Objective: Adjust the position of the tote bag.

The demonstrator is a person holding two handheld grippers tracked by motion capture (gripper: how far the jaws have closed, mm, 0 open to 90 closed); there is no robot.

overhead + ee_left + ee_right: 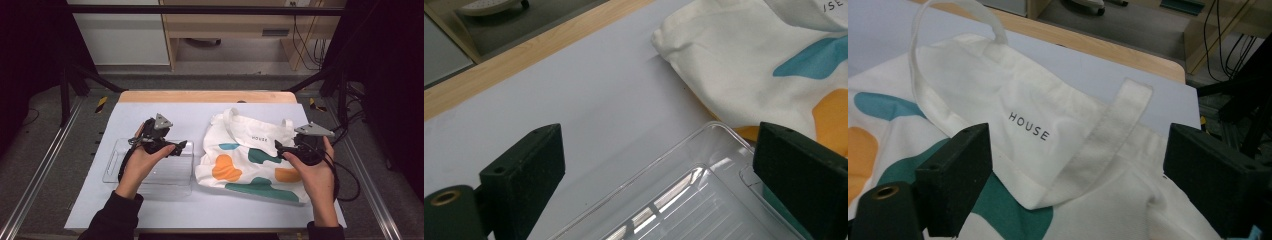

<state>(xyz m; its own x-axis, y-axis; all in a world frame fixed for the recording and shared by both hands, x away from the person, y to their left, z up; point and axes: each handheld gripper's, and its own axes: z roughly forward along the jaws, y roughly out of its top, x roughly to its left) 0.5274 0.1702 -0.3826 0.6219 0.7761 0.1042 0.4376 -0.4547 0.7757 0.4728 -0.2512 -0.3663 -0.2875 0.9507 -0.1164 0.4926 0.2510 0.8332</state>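
Note:
A white cloth tote bag (250, 157) with orange, teal and blue shapes and the word HOUSE lies flat on the right half of the table. A clear plastic tray (150, 170) lies empty to its left. My left gripper (176, 148) hovers open over the tray's far right corner (719, 131), close to the bag's edge (744, 65). My right gripper (281, 148) stands open over the bag's upper right part, where the folded top and a strap (1098, 145) lie between its jaws. Nothing is held in either gripper.
A pale blue sheet (190, 112) covers the table, with a wooden strip (205, 96) along the far edge. Metal rails (35, 170) run down both sides. Cables (350, 180) trail off the right side near the black frame posts (342, 95).

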